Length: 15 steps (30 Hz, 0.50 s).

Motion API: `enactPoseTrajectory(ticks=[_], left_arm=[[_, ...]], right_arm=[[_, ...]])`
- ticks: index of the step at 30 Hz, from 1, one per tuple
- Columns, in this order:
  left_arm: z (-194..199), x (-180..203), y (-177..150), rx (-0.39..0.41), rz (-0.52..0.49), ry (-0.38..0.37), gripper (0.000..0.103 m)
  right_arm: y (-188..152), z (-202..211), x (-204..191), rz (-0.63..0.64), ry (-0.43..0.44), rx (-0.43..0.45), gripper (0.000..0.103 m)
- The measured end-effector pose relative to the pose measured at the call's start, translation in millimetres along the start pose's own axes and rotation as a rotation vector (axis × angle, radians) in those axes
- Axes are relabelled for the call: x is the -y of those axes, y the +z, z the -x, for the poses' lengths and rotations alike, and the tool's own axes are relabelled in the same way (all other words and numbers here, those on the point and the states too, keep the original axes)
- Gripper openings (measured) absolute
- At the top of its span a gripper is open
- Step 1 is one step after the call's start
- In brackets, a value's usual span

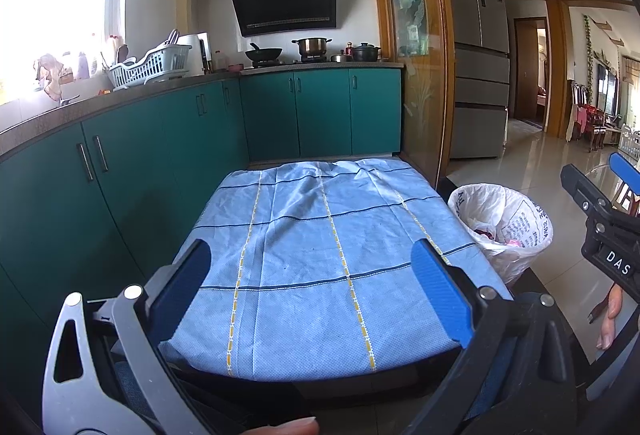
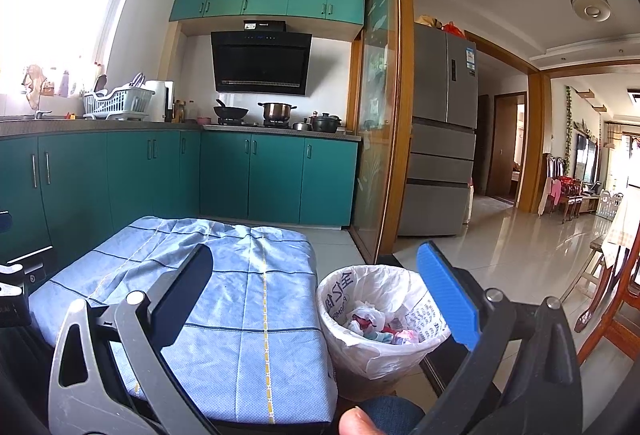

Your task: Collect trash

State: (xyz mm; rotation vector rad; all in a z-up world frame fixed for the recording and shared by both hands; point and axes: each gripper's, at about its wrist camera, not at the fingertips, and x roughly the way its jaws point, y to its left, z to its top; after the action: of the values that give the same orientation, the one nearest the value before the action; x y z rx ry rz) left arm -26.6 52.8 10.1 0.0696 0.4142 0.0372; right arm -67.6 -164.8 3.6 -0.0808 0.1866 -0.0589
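At nine o'clock in the left wrist view, a white dish rack [image 1: 150, 67] sits on the kitchen counter [image 1: 120, 101], with dishes standing in it that are too small to tell apart. Toward twelve o'clock, on the stove, stand a black wok [image 1: 264, 53], a steel pot [image 1: 313, 46] and a black lidded pot [image 1: 365, 52]; what they contain is hidden.

The left gripper [image 1: 316, 291] hovers over the near edge of the desk [image 1: 304, 235], which is draped in a blue checked cloth. Its fingers are spread wide apart with nothing between them.

At three o'clock from the desk, just beside its right edge, the trash bin [image 2: 380, 319] stands on the floor, lined with a white printed plastic bag. Inside lie crumpled scraps [image 2: 378, 327], white, red and pink, gathered at the bottom.

The right gripper [image 2: 320, 299] is held above the gap between desk and bin, its fingers likewise spread wide and gripping nothing; the bin's mouth shows between them. In the left wrist view this gripper appears at the three o'clock edge, with a hand [image 1: 610, 319] beneath it.

At two o'clock stands a grey refrigerator [image 2: 440, 139], doors shut.
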Motion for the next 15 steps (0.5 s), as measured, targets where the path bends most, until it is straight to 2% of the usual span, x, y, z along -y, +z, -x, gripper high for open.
enactPoseTrajectory(ticks=[15], left_arm=[[-11.3,-2.9,0.5,-0.024,0.008,-0.013,0.1]], right_arm=[[6.0,-5.6,-6.3,0.003,0.01,-0.008,0.1]])
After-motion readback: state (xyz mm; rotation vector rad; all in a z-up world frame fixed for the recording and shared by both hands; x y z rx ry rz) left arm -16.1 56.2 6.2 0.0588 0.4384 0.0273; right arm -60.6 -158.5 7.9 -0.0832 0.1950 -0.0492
